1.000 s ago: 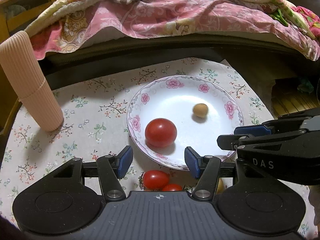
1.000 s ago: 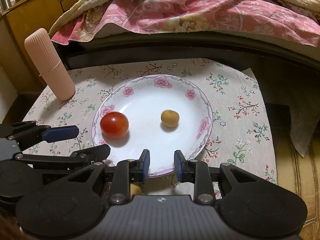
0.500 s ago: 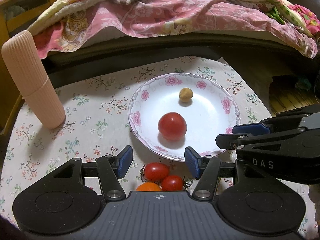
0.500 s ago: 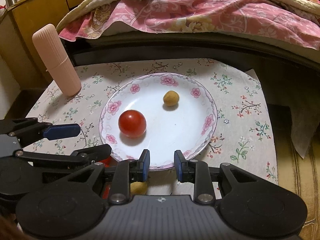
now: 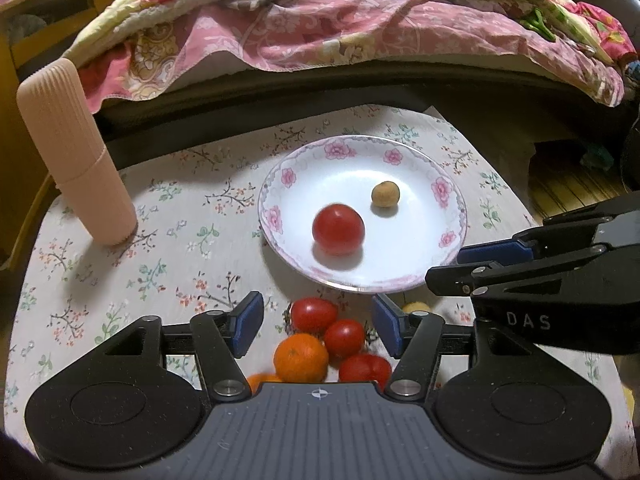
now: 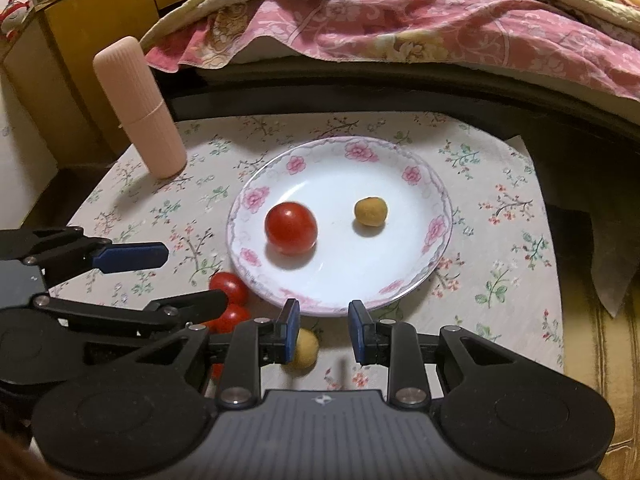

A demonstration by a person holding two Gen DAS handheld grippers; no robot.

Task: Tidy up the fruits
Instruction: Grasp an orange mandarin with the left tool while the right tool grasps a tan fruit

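A white plate with pink flowers [image 5: 440, 190] [image 6: 412, 174] holds a red tomato [image 5: 338, 229] [image 6: 291, 228] and a small tan fruit [image 5: 385, 194] [image 6: 370, 211]. In front of the plate, on the floral cloth, lie red tomatoes [image 5: 313, 314] [image 6: 229, 286], an orange [image 5: 301, 358] and a yellowish fruit [image 6: 306, 348]. My left gripper [image 5: 318, 324] is open above that pile, holding nothing. My right gripper [image 6: 323, 332] is open near the plate's front rim, also holding nothing, with the yellowish fruit just behind its left finger.
A ribbed pink cylinder [image 5: 74, 152] [image 6: 138, 108] stands at the back left of the cloth. A bed with a pink quilt [image 5: 340, 20] runs behind the table. A wooden cabinet [image 6: 80, 40] stands at the left. The table's right edge drops to a slatted floor [image 5: 568, 184].
Both grippers have drawn back from the plate, bringing more of the loose fruit pile into view. The red tomato has rolled across the plate toward the tan fruit.
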